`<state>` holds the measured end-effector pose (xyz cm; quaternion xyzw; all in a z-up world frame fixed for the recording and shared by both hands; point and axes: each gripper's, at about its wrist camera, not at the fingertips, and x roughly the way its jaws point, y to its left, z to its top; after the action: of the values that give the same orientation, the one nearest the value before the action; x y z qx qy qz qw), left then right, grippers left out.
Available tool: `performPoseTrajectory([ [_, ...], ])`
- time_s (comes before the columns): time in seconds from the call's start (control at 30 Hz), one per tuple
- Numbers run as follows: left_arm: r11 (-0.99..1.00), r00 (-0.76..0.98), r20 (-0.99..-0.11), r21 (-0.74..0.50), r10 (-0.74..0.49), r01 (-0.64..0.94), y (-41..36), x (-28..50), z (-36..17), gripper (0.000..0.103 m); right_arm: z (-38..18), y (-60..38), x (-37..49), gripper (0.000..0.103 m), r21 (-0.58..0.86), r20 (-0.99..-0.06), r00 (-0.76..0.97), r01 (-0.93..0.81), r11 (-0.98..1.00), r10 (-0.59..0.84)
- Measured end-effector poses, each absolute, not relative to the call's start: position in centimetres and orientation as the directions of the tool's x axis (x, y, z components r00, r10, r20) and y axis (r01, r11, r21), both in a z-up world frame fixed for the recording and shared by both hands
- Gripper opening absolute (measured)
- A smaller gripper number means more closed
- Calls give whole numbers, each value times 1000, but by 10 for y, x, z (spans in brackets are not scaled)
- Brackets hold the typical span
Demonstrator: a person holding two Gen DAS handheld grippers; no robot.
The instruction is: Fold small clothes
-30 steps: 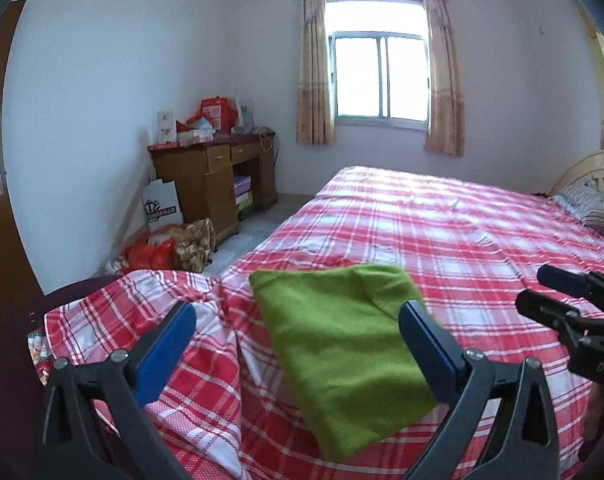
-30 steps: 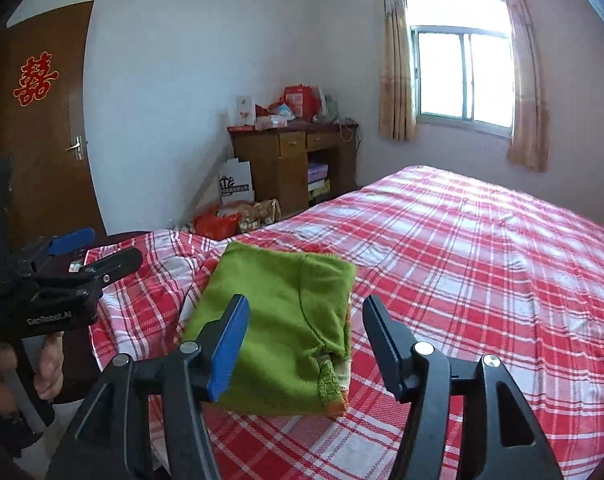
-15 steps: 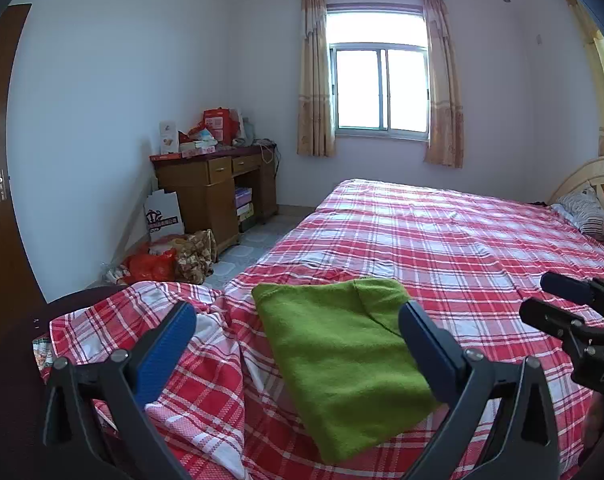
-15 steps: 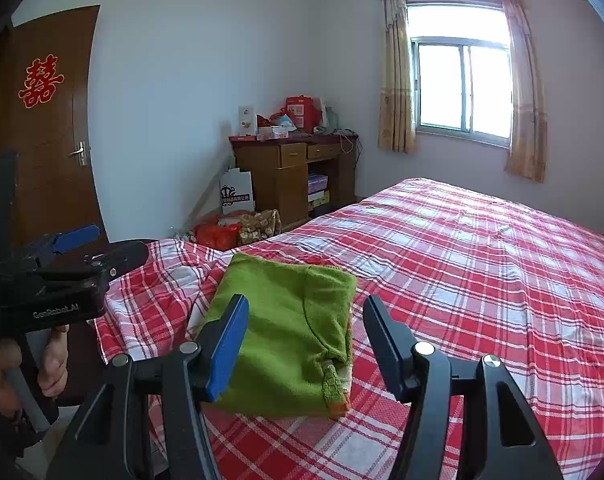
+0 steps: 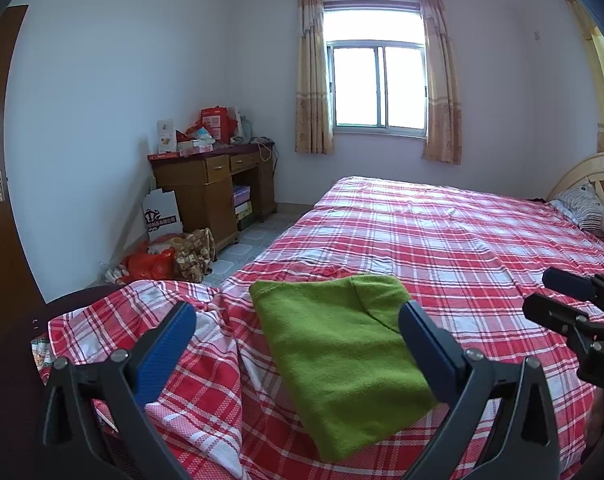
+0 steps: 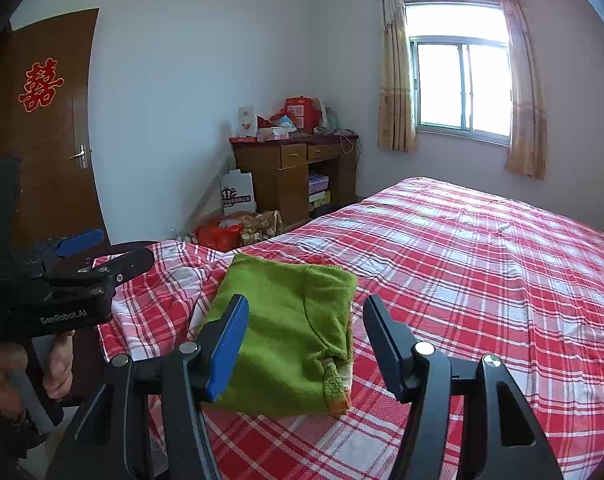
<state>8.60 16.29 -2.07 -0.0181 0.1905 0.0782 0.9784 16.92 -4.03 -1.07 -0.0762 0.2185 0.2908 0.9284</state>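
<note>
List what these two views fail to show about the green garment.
- Garment: left view, near right corner behind a finger.
- Right view: near left edge behind a finger.
- Inner layers: hidden by folds.
- Type: cannot tell.
- Orange trim: too small to identify.

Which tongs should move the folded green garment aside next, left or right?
Probably right: the right tongs are open, framing the folded green fleece garment and its near cuffed edge. The left tongs, also open, sit toward its left side.
</note>
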Motion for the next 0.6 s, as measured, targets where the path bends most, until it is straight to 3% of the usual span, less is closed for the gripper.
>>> performPoseTrajectory([
  [0.6,988,913,-383,-7,142,-156,163,86,-20,103,-9,-42,168,61,-12,-443,735,-577,817,513],
])
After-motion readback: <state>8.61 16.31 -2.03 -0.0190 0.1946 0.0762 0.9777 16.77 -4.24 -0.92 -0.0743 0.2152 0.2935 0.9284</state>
